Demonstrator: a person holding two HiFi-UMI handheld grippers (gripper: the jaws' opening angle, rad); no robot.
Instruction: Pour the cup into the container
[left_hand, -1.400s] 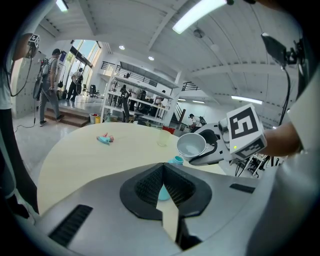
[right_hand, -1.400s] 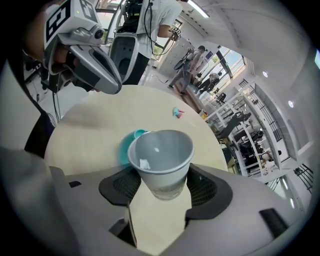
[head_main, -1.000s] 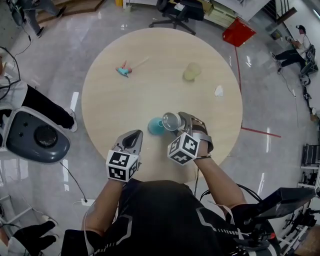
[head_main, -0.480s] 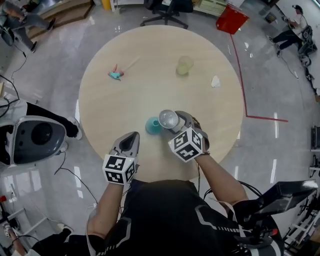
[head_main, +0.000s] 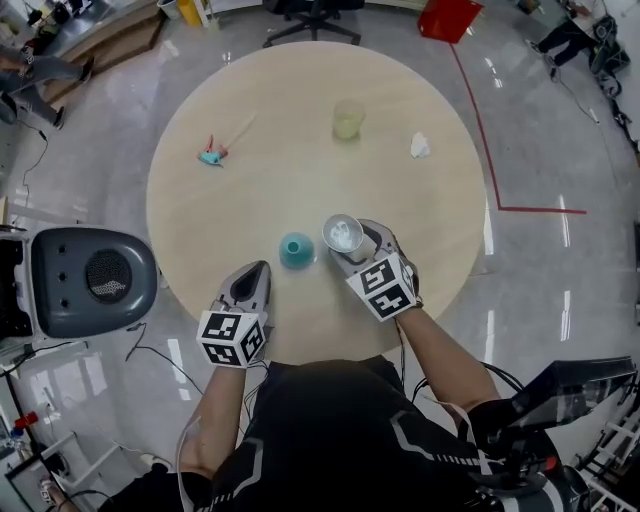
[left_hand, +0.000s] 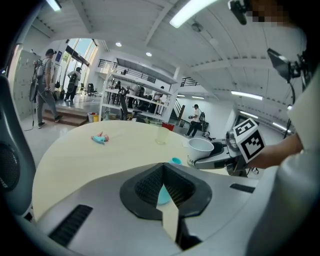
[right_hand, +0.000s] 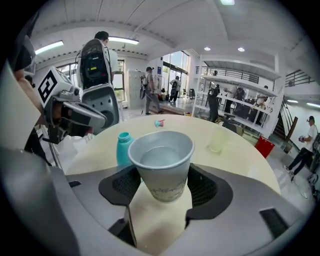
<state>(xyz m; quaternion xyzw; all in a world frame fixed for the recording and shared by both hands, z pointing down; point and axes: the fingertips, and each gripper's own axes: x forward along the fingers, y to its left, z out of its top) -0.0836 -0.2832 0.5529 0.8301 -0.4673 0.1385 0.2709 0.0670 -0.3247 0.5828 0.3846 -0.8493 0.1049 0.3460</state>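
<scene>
The right gripper (head_main: 352, 250) clamps the upright cup (head_main: 342, 233); the teal container (head_main: 296, 249) stands just left of it.

A big open lab hall around me, my round counter (head_main: 250, 130) on a glossy grey floor (head_main: 560, 150) marked with red tape (head_main: 540, 210), an office chair (head_main: 312, 12), metal racks (left_hand: 135, 102), a railed mezzanine (right_hand: 235, 75), strip lights (left_hand: 195, 12) overhead, other people (left_hand: 42, 85) beyond
</scene>
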